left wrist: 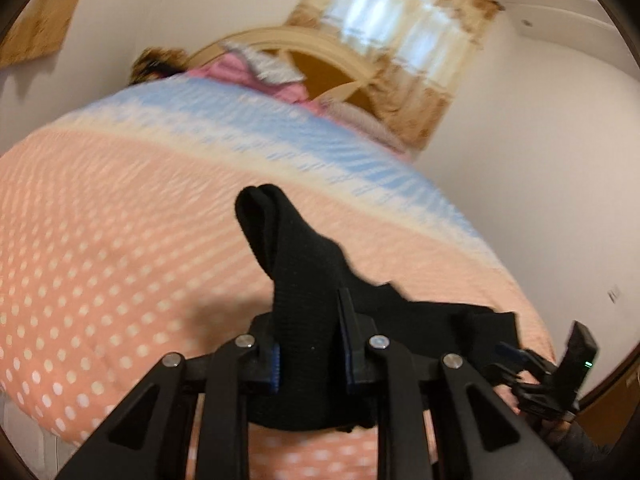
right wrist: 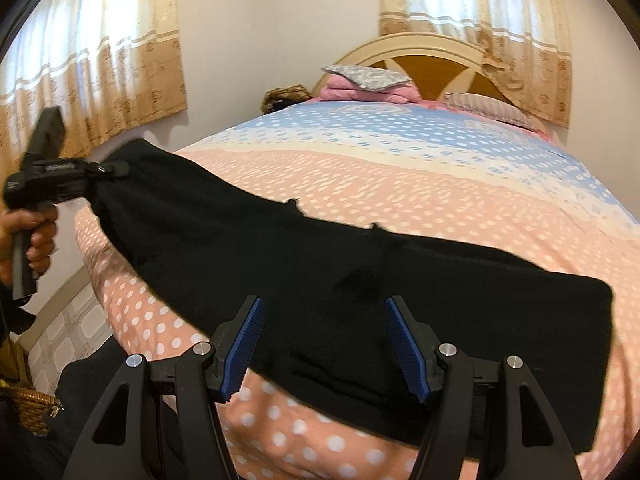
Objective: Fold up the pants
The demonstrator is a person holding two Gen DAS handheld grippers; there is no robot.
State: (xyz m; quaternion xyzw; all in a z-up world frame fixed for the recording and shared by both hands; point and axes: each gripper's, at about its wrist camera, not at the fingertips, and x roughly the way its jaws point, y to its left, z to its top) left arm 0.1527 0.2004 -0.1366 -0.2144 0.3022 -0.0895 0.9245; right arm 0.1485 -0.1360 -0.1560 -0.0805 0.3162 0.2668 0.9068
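The black pants (right wrist: 320, 264) lie stretched across the near edge of the bed (right wrist: 400, 184), one end lifted off the dotted cover. The left gripper (left wrist: 308, 336) is clamped on that end — a thick bunch of dark knit cloth stands up between its pads and spills out below them. The right gripper (right wrist: 324, 344) stands well open, its blue pads on either side of the cloth with clear gaps, holding nothing.

The fabric looks soft, fairly thick and light. It sags between the lifted end and the part on the bed, so it will drape and bunch rather than hold a line, though the knit should not slip from ribbed pads. The far right end looks square, possibly the waistband, but the wide-angle view blurs it. A pinch at a corner or edge — not the middle — would keep the fold straight.
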